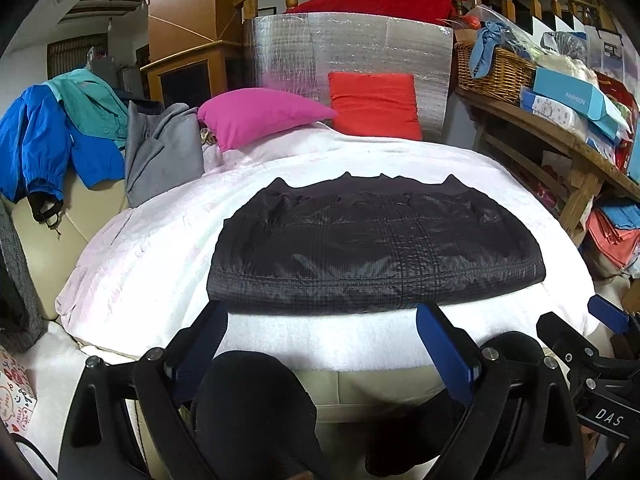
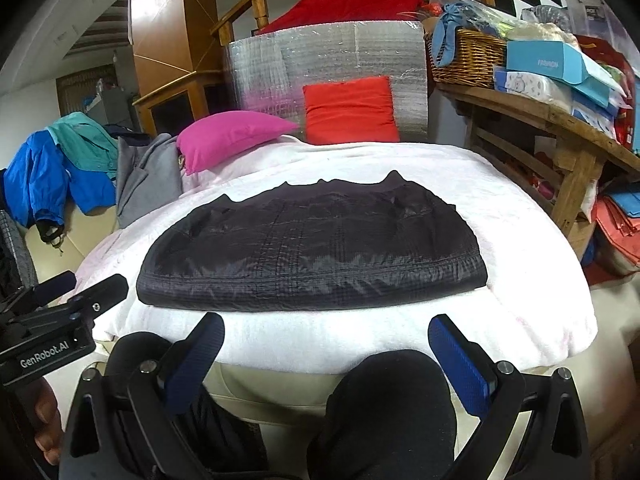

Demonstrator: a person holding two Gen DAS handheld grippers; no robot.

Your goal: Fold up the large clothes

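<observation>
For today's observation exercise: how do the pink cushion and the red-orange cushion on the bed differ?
The pink cushion lies tilted on the white blanket, its corner pointing sideways; the red-orange cushion stands upright against the silver panel. The pink cushion sits beside the grey garment; the red-orange cushion sits farther from it. Both are plain, soft and lie behind the folded black garment.

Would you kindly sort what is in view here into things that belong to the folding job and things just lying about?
Part of the job:
- folded black quilted jacket on the white blanket
- left gripper, open
- right gripper, open

Just lying about:
- pink cushion
- orange-red cushion
- wicker basket
- blue jacket
- grey garment
</observation>
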